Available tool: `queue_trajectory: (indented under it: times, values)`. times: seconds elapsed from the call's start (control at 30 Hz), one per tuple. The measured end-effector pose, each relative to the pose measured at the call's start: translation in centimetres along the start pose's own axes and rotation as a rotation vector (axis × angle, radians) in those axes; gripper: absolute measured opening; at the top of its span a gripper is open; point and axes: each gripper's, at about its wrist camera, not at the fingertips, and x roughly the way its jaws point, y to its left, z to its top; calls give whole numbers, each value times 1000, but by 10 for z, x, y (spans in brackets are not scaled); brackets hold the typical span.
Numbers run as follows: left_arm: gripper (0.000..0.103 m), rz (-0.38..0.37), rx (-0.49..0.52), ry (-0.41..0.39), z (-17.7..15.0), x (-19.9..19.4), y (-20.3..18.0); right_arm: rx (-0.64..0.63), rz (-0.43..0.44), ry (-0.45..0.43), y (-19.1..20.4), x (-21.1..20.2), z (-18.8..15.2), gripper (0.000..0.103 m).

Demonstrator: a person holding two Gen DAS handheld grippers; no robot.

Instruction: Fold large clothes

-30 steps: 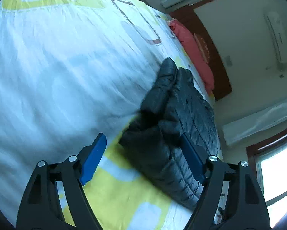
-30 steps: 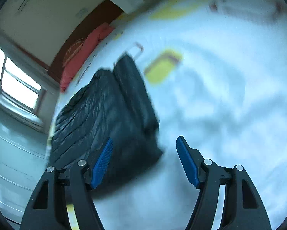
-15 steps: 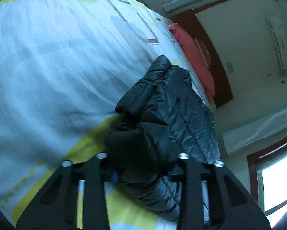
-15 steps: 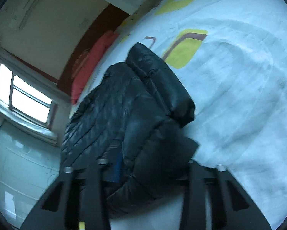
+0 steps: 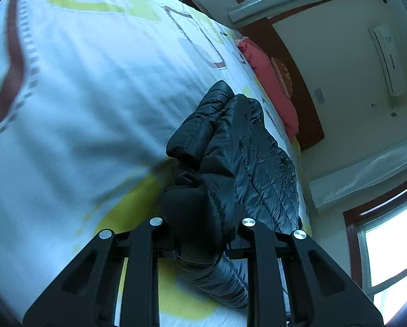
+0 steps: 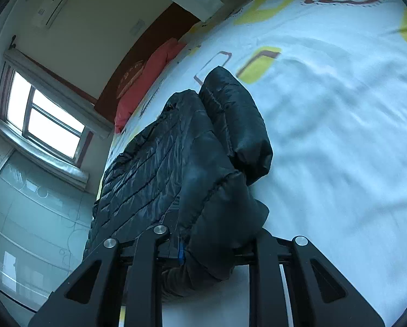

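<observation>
A puffer jacket [image 5: 247, 158] is lying on a bed [image 5: 80, 87], its near edge sitting between each tool's fingers; a pillow [image 5: 271, 81] is resting behind it, against the headboard [image 5: 293, 73].

**Your count, item by item**

You have one black puffer jacket [image 5: 247, 163], one bed [image 5: 80, 95], one red pillow [image 5: 268, 81], one air conditioner [image 5: 388, 60] and two tools: left tool [image 5: 198, 234], right tool [image 6: 208, 245].
</observation>
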Motion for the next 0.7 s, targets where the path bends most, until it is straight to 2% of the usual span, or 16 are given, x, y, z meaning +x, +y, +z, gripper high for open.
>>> queue_trajectory:
  times: [0.43,0.5,0.57,0.6,0.63,0.67,0.7]
  values:
    - [21,3,-5,39,-48,-85,41,62,16,63,-40,-66,-49,21]
    - [21,-1,4,41,-53,-94,46,51,17,72,-43,-71,-53,25]
    - [29,-16,28,35,-55,-99,51,51,19,73,-48,-74,-55,30]
    - [33,-2,24,26,-54,-99,52,63,20,70,-52,-74,-54,36]
    - [44,7,13,20,-56,-102,55,84,21,65,-55,-75,-53,39]
    - [54,16,-14,16,-55,-102,58,103,22,58,-58,-76,-53,47]
    - [57,14,-27,14,-55,-103,61,121,23,45,-61,-78,-52,53]
